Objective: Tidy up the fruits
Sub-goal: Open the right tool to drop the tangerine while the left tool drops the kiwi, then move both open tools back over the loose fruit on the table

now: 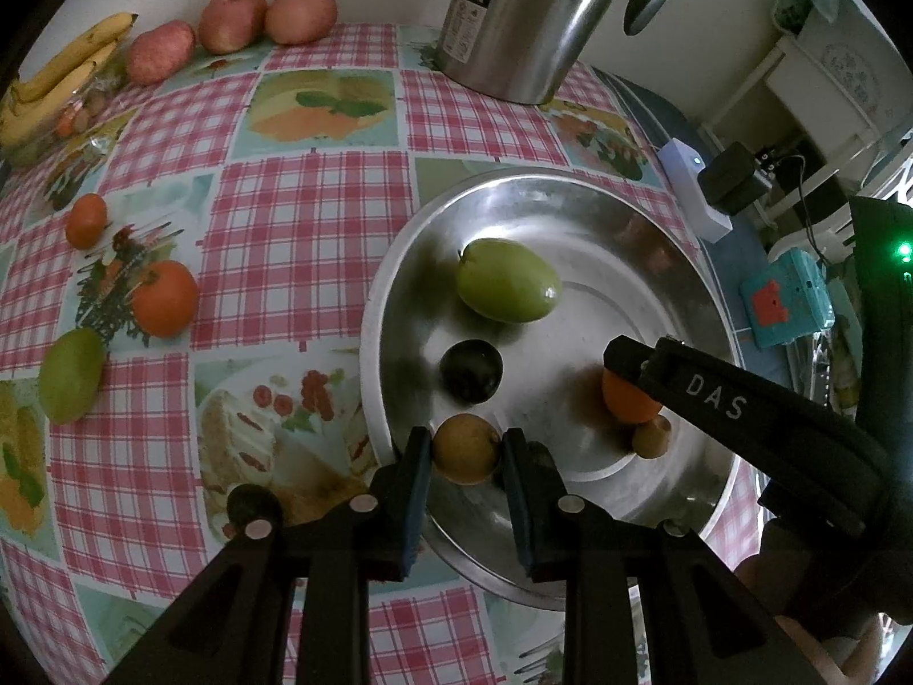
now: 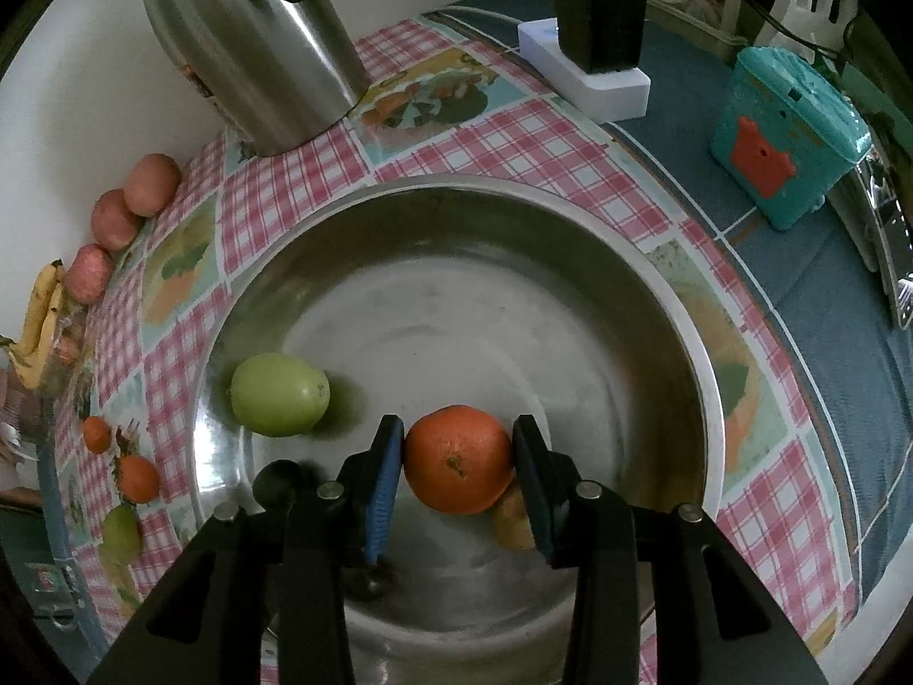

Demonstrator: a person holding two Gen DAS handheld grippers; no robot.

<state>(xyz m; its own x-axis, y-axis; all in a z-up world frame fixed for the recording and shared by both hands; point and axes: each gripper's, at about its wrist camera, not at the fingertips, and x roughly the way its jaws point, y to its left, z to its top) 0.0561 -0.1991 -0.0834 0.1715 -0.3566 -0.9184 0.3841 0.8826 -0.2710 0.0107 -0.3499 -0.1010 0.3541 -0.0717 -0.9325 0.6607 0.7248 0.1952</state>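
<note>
Orange and glossy, the tangerine (image 2: 459, 459) sits clamped between the right gripper (image 2: 456, 474) pads, low over the steel basin (image 2: 456, 200). Beside it, the left gripper (image 1: 465, 456) is squeezed onto a small brownish-yellow fruit (image 1: 465, 448), also over the basin floor. Both look ready to drop their loads, I'd say. Trouble could come from the crowd below: a dark plum (image 1: 471, 371), a green fruit (image 1: 508, 279) and a small brown fruit (image 2: 513, 519) touching the tangerine. Let go carelessly and a round fruit may roll and knock its neighbours. More fruit waits out on the checked tablecloth (image 1: 285, 228).
</note>
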